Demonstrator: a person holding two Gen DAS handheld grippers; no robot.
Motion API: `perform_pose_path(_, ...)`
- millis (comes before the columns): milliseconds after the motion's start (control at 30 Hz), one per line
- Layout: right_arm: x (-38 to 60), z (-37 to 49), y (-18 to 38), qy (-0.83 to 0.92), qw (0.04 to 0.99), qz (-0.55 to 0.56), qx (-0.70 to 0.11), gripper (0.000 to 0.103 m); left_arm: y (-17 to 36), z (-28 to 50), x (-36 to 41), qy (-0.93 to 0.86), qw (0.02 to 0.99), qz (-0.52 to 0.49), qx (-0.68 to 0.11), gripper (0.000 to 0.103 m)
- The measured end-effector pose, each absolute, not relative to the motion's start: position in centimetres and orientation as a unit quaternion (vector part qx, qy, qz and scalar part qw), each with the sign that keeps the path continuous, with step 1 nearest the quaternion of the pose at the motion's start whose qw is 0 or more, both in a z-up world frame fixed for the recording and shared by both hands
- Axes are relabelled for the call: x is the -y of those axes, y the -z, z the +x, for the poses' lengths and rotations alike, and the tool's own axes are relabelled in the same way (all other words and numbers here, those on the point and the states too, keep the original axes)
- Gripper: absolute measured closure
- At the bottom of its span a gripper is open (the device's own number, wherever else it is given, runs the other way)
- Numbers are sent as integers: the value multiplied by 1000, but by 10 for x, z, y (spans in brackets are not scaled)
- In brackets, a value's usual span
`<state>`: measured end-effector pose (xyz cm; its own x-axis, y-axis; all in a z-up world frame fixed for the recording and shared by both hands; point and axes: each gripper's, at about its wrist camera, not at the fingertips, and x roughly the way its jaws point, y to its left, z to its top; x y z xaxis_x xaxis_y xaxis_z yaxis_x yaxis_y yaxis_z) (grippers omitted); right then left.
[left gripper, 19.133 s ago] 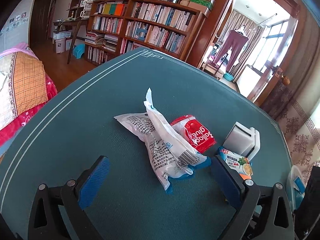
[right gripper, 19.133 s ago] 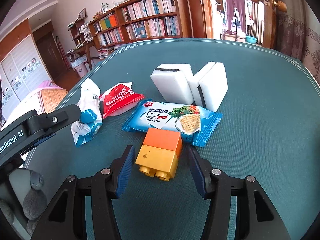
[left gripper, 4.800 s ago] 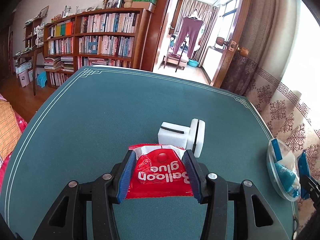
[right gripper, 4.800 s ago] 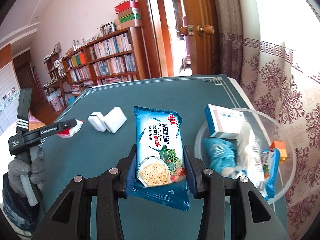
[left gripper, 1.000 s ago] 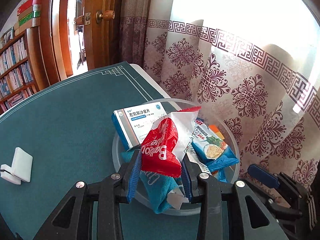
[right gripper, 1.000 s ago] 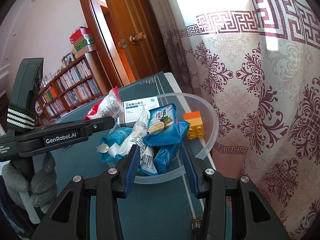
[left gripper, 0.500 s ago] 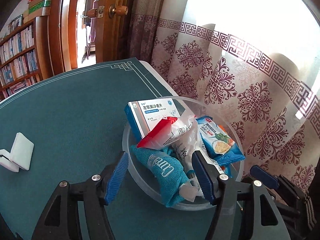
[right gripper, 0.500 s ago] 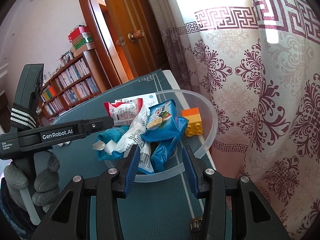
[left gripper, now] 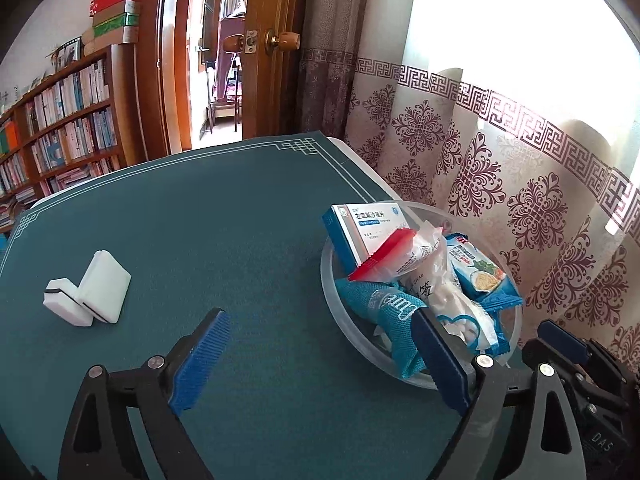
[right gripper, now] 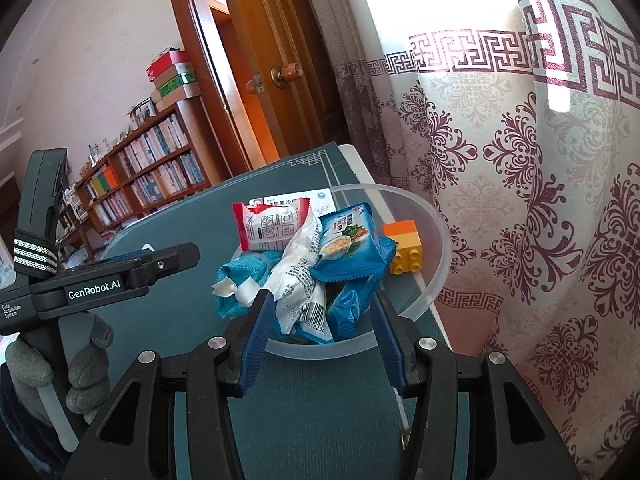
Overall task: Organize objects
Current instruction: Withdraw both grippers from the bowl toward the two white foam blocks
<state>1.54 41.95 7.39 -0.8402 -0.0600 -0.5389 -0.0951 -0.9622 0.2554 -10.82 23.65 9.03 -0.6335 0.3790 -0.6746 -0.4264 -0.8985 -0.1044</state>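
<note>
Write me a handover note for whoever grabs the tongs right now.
Left tongs: opening, nothing between the pads, over the table beside the bowl.
Right tongs: opening, empty, at the bowl's near rim.
Done: red packet, cracker pack, medicine box, swab bag, teal pouch and toy brick are in the bowl.
Left: two white sponges on the table, touching each other.

A pale curtain with maroon floral and key-pattern print [left gripper: 500, 152] glows with daylight. Beside it stands an open brown wooden door with a brass knob [left gripper: 276, 60]; tall wooden bookshelves packed with books [left gripper: 60, 120] line the white wall.
</note>
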Motion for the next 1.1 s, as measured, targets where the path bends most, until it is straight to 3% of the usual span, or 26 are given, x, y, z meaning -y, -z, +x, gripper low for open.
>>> perform_pose_path(1100, -307, -16, -78, -944, -68, -305, -107, 48, -62, -168, -48, -928, 2, -369, 56, 4)
